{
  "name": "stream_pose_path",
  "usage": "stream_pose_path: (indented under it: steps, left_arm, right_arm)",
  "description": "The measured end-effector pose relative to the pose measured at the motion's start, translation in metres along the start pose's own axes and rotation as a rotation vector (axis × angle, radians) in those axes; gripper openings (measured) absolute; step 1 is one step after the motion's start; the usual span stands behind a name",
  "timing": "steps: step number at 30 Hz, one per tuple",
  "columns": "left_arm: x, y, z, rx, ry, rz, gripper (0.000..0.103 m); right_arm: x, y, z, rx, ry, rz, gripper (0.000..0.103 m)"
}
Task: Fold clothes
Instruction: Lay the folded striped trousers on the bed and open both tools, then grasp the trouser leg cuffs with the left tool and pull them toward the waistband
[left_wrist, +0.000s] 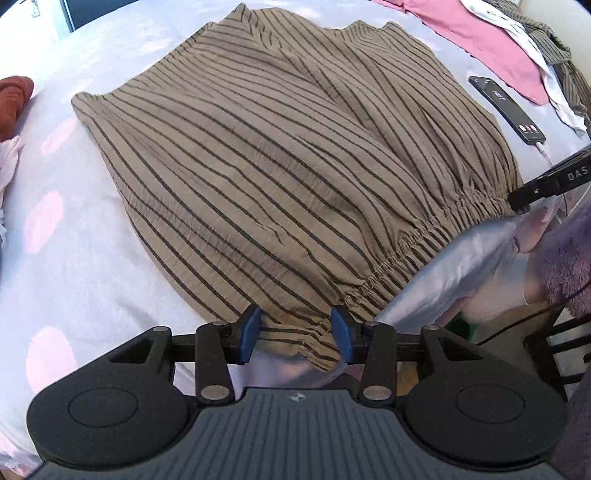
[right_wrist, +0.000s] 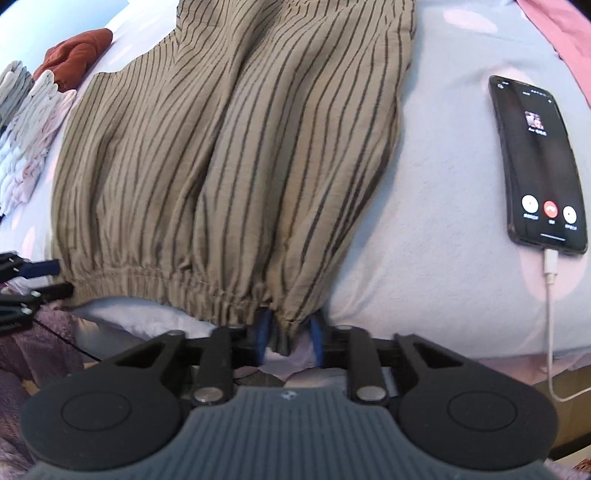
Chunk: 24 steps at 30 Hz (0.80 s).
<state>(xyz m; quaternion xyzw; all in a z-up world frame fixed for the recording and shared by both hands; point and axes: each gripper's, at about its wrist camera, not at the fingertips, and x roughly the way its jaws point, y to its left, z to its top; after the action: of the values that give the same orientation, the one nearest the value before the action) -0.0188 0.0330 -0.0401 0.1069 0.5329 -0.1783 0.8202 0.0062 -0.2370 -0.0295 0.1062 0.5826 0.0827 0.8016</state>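
Garment: a tan striped garment (left_wrist: 266, 155) with an elastic gathered band is spread over the bed sheet (left_wrist: 92, 266), filling the middle of both views; its gathered band lies along the near edge of the bed, at the lower part of both frames.
Left gripper (left_wrist: 295, 338): the jaws are held apart, with a corner of the gathered band bunched between the blue pads; the right-hand pad looks to touch the fabric, the left-hand one seems only just beside it, so no firm pinch is judged.
Right gripper (right_wrist: 288, 338): the jaws are drawn close on the other corner of the band, and the cloth is seen pinched between the blue pads.
Done so far: the garment is laid out fairly flat; a lengthwise ridge is seen down its middle, though whether this is a fold or only a crease cannot be told. Folded pieces (right_wrist: 26, 133) are stacked at the left edge of the right wrist view, with a rust-red item (right_wrist: 79, 51) above them.
Left to do: a fold from the band toward the far hem is judged outstanding, and a pink garment (left_wrist: 480, 40) with other loose clothes waits at the upper right.
Edges: the band sits at the mattress edge, partly overhanging.
Open room: bare sheet is left at the lower left; a phone (right_wrist: 535, 162) with its cable (right_wrist: 550, 306) lies just beside the garment on the right and is best avoided.
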Motion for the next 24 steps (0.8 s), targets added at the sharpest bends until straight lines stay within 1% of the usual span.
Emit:
stream_pose_path:
  steps: [2, 5, 10, 12, 16, 20, 22, 24]
  left_arm:
    - [-0.001, 0.002, 0.0, -0.015, -0.004, -0.005, 0.04]
    - [-0.006, 0.004, -0.001, -0.036, -0.03, -0.007, 0.04]
    - [-0.02, 0.013, -0.003, -0.074, -0.092, -0.016, 0.04]
    - [-0.021, 0.015, -0.002, -0.1, -0.099, -0.018, 0.04]
    - [-0.018, 0.02, -0.002, -0.137, -0.077, -0.011, 0.04]
    - [-0.012, 0.028, -0.005, -0.174, -0.049, -0.019, 0.04]
    - [-0.013, 0.034, -0.008, -0.203, -0.058, -0.011, 0.04]
    - [-0.019, 0.042, -0.011, -0.249, -0.083, 0.006, 0.04]
  right_arm:
    - [-0.006, 0.008, 0.0, -0.012, -0.014, -0.021, 0.012]
    - [-0.02, 0.021, 0.001, -0.015, -0.055, -0.037, 0.011]
    - [-0.041, 0.047, 0.01, -0.009, -0.138, -0.038, 0.01]
    - [-0.044, 0.061, 0.018, -0.013, -0.164, -0.025, 0.01]
    - [-0.041, 0.097, 0.03, -0.057, -0.183, 0.025, 0.01]
    - [-0.036, 0.133, 0.038, -0.16, -0.179, 0.093, 0.01]
    - [-0.032, 0.153, 0.039, -0.219, -0.168, 0.136, 0.01]
    - [-0.028, 0.17, 0.039, -0.279, -0.151, 0.18, 0.01]
